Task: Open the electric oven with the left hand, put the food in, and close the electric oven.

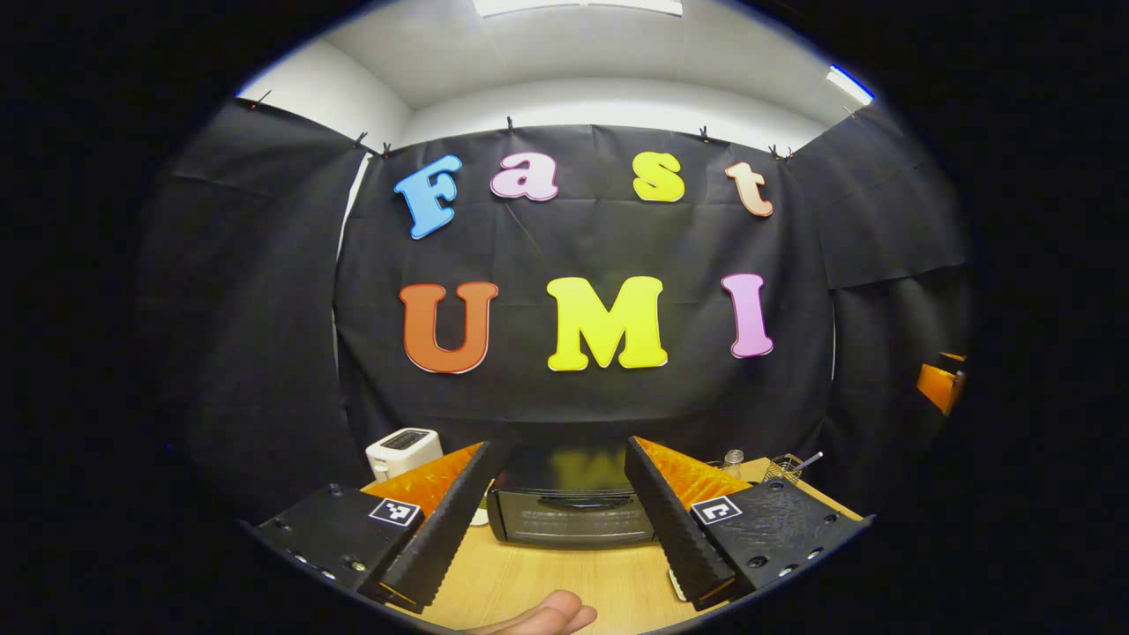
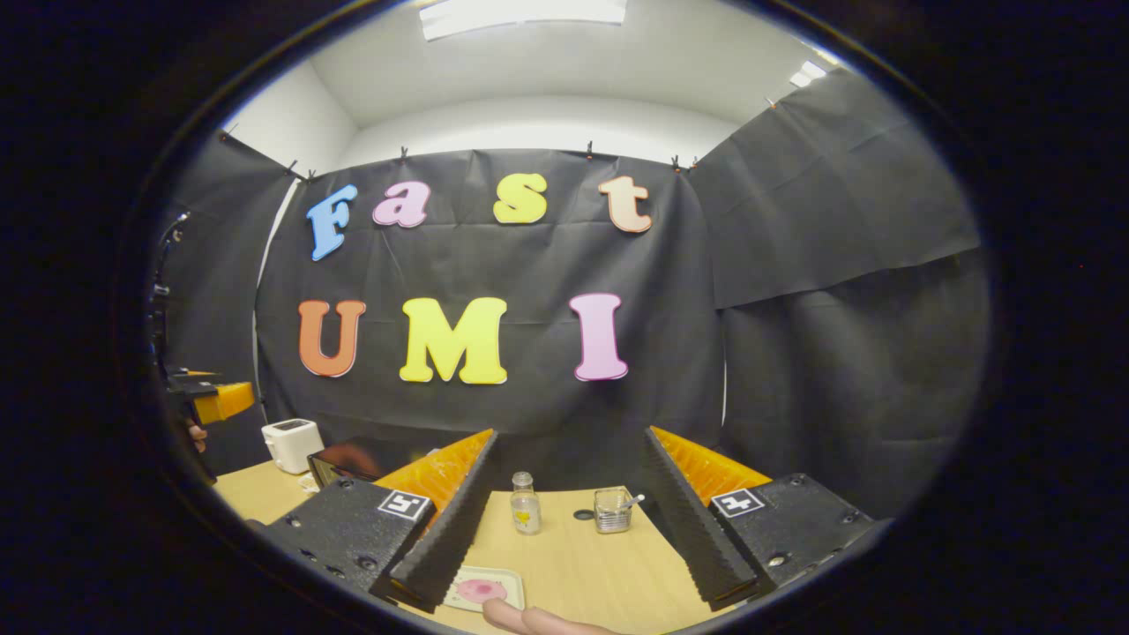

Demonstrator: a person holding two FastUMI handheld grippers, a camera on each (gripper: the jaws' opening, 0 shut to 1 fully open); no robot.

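The black electric oven [image 1: 569, 516] stands on the wooden table [image 1: 564, 582] with its door closed. It lies straight ahead of my left gripper [image 1: 562, 448], which is open, empty and well short of it. My right gripper [image 2: 571, 437] is open and empty too. Below it, near the table's front edge, a pale tray holds a pink piece of food [image 2: 482, 589]; one finger partly covers the tray. In the right gripper view the oven [image 2: 348, 460] shows at the left, and farther left is the left gripper [image 2: 216, 399] held by a hand.
A white toaster [image 1: 403, 451] stands left of the oven. To the oven's right are a small glass bottle [image 2: 526, 503], a glass cup with a spoon [image 2: 611, 510] and a small dark lid [image 2: 583, 514]. A fingertip [image 1: 538, 617] shows at the bottom edge.
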